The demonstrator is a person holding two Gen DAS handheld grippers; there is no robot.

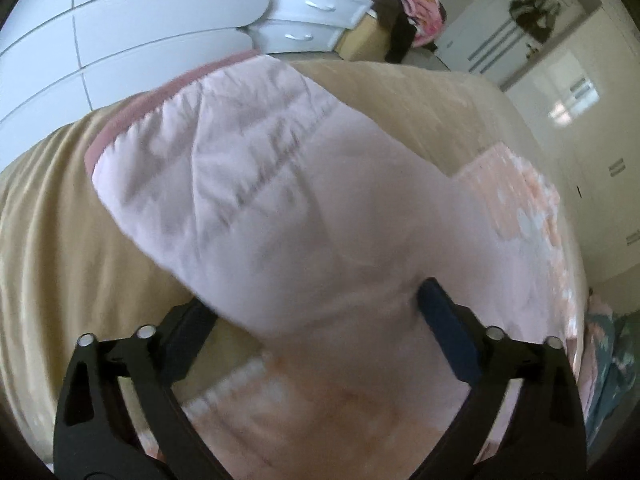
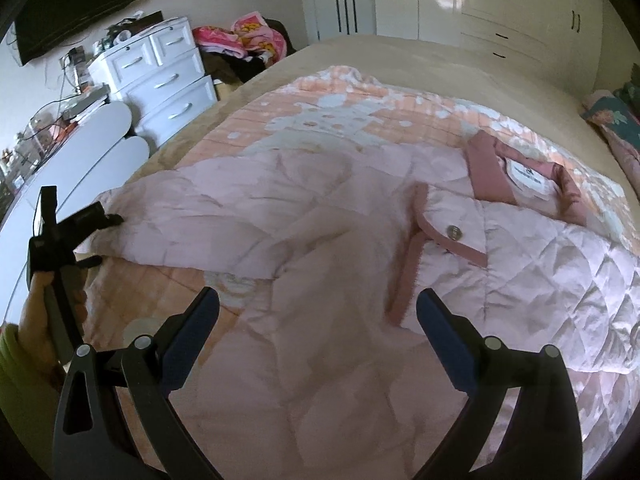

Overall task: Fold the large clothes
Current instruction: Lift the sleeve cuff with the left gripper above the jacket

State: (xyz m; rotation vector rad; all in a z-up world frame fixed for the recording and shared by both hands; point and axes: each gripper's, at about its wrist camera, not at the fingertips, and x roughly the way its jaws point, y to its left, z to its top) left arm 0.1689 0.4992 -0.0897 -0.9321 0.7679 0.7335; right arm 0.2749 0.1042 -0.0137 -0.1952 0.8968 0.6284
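Nearest the lens: pale pink quilted jacket [image 2: 304,248], spread across the bed [image 2: 360,52] on a peach patterned blanket [image 2: 320,120]; collar w/ label [image 2: 528,178] toward the right, buttoned front edge just below it. Bare beige bed beyond the blanket, white drawers [image 2: 160,76] close along its left edge. Right tool [image 2: 318,312] wide open over jacket's middle, holding nothing. Left tool [image 1: 316,300] wide open; sleeve end lies btwn its fingers, pads not pressing. Hand [image 2: 36,312] grips left tool's handle at bed's left edge.
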